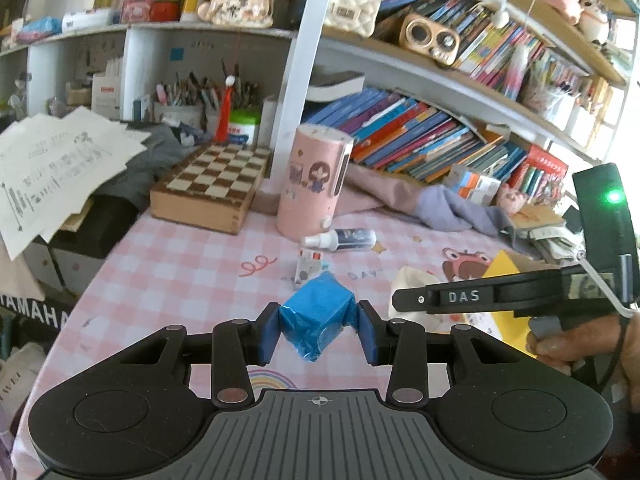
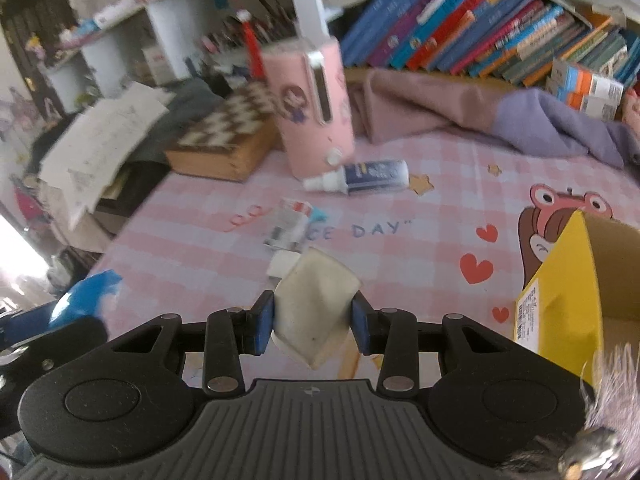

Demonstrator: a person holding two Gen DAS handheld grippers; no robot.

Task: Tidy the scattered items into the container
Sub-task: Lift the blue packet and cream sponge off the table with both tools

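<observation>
My left gripper [image 1: 318,330] is clenched on a blue tape-wrapped block [image 1: 316,320], held above the pink checked tablecloth [image 1: 180,264]. My right gripper [image 2: 313,322] pinches a cream cloth pouch [image 2: 316,304] — lifted off the cloth too — while the yellow cardboard box [image 2: 560,292] sits open just right of it.

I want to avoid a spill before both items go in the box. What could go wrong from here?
1. The left gripper pinches the blue cube by its slanted edges, so it may twist out.
2. The right gripper holds a soft white pouch that hangs below the pads and may catch the wall of the yellow box.
3. Both grippers are close together and could collide.
</observation>
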